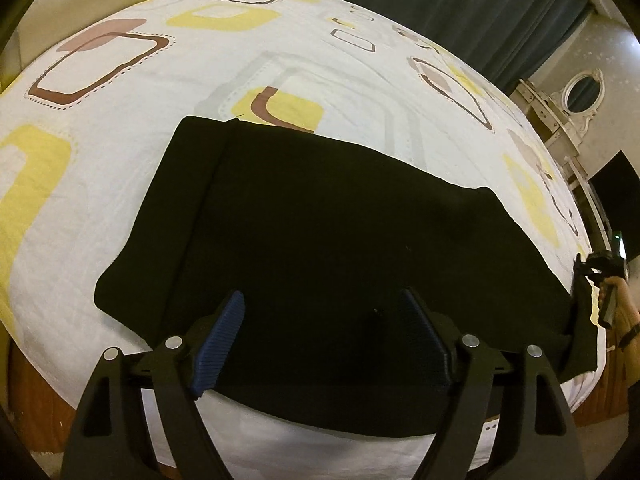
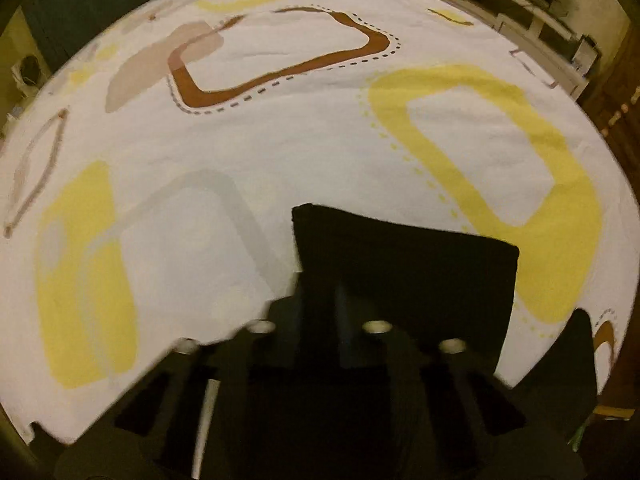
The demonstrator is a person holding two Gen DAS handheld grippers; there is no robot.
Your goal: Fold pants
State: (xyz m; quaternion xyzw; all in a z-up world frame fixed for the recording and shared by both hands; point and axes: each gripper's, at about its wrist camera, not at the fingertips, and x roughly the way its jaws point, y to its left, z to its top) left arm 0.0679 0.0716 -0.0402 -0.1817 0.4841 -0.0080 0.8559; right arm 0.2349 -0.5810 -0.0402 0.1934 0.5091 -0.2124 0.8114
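Note:
Black pants (image 1: pixel 320 208) lie folded in a wide band across the patterned bed sheet (image 1: pixel 160 100). My left gripper (image 1: pixel 322 294) hovers over their near edge, blue pads wide apart and nothing pinched between them. At the pants' right end, where the cloth hangs over the bed's edge, a hand (image 1: pixel 618 300) holds my right gripper (image 1: pixel 588 276). The right wrist view is blurred. There my right gripper (image 2: pixel 338 296) has its fingers close together, and a flap of the black pants (image 2: pixel 420 264) stands up right at their tips and hides them.
The white sheet with yellow and brown shapes (image 2: pixel 280 140) stretches far beyond the pants. A dark curtain (image 1: pixel 460 8), a white dresser with an oval mirror (image 1: pixel 582 88) and a dark screen (image 1: pixel 612 176) stand past the bed. The bed's wooden frame (image 1: pixel 24 380) shows below.

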